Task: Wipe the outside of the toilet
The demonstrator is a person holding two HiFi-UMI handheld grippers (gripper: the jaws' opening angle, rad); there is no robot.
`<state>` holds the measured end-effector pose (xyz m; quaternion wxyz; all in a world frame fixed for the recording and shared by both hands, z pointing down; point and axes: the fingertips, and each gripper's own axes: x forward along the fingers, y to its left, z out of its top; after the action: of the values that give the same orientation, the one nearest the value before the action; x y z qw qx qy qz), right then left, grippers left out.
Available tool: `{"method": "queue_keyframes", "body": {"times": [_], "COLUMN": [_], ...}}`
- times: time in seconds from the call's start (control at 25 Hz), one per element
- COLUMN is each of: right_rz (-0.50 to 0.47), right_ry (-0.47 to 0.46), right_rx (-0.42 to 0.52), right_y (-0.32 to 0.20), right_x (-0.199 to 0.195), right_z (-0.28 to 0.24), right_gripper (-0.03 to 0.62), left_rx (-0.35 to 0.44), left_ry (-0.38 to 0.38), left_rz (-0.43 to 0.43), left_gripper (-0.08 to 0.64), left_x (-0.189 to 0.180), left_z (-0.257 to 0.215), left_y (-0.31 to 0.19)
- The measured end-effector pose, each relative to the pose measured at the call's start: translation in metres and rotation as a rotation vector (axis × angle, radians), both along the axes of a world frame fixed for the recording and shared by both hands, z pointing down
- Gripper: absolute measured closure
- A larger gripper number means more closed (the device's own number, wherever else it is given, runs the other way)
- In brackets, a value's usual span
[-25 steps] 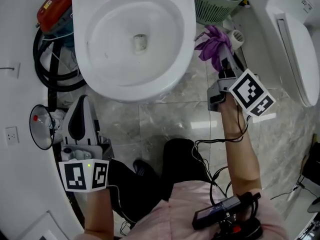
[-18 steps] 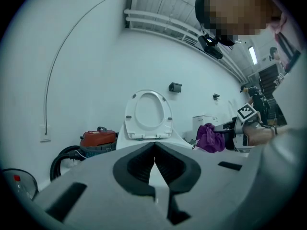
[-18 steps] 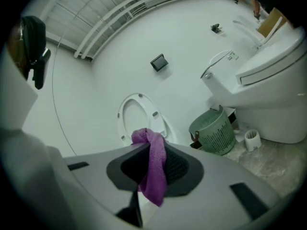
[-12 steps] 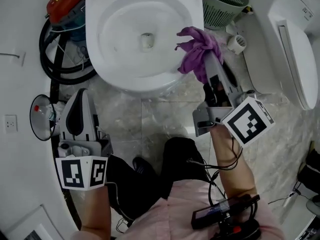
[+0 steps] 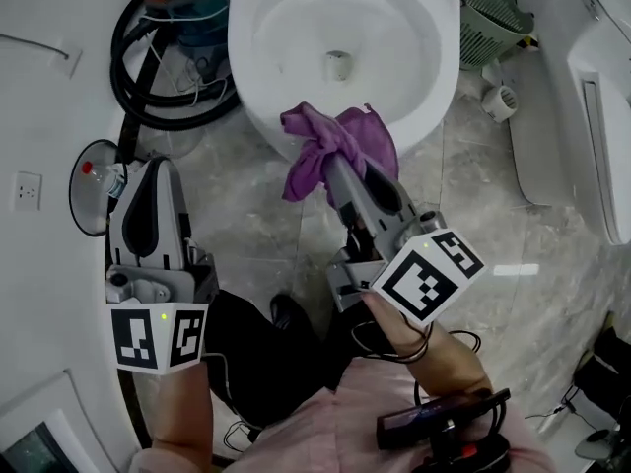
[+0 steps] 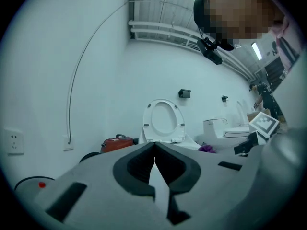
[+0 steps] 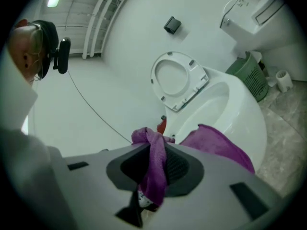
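Note:
The white toilet (image 5: 345, 42) stands at the top of the head view, with its seat lid (image 7: 177, 80) raised. My right gripper (image 5: 335, 170) is shut on a purple cloth (image 5: 330, 146), which lies against the front outside of the bowl. The cloth (image 7: 156, 166) bunches between the jaws in the right gripper view and spreads over the toilet's rim (image 7: 225, 104). My left gripper (image 5: 148, 180) hangs low at the left, away from the toilet (image 6: 163, 123), its jaws shut with nothing between them.
A red machine with a black hose (image 5: 173, 28) sits left of the toilet. A round device with a red button (image 5: 89, 185) lies by the wall. A green basket (image 5: 498, 8) and a second toilet (image 5: 592, 87) stand at the right. The floor is marble tile (image 5: 493, 215).
My right gripper has carried the purple cloth from the right side of the toilet leftward to the bowl's front. The view has shifted right. The left gripper has stayed put.

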<state>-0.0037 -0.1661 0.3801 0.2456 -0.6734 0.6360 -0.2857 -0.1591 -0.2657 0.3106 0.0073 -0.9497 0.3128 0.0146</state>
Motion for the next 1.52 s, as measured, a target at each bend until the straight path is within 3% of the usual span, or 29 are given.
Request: {"method": "queue_keyframes", "body": {"times": [0.24, 0.4, 0.56, 0.8, 1.16, 1.52], "right_rz": [-0.093, -0.168, -0.171, -0.073, 0.101, 0.123], "right_ry": [-0.067, -0.17, -0.249, -0.307, -0.371, -0.384], "right_rx": [-0.05, -0.096, -0.141, -0.174, -0.126, -0.11], "right_y": [-0.023, -0.038, -0.059, -0.084, -0.096, -0.08], "right_x": [-0.058, -0.096, -0.114, -0.1, -0.063, -0.055], "right_z": [0.045, 0.081, 0.118, 0.163, 0.175, 0.17], "right_gripper": [0.517, 0.517, 0.518, 0.521, 0.526, 0.531], "left_rx": [-0.006, -0.012, -0.03, -0.053, -0.064, -0.069], "left_ry": [0.004, 0.001, -0.015, -0.03, -0.049, -0.052], "left_rz": [-0.023, -0.026, -0.035, -0.033, 0.001, 0.03], "left_gripper": [0.552, 0.552, 0.552, 0.552, 0.552, 0.552], "left_x": [-0.023, -0.028, -0.034, -0.039, -0.028, -0.013], "left_z": [0.006, 0.01, 0.019, 0.034, 0.043, 0.04], "left_y": [-0.012, -0.017, -0.029, -0.041, -0.043, -0.035]}}
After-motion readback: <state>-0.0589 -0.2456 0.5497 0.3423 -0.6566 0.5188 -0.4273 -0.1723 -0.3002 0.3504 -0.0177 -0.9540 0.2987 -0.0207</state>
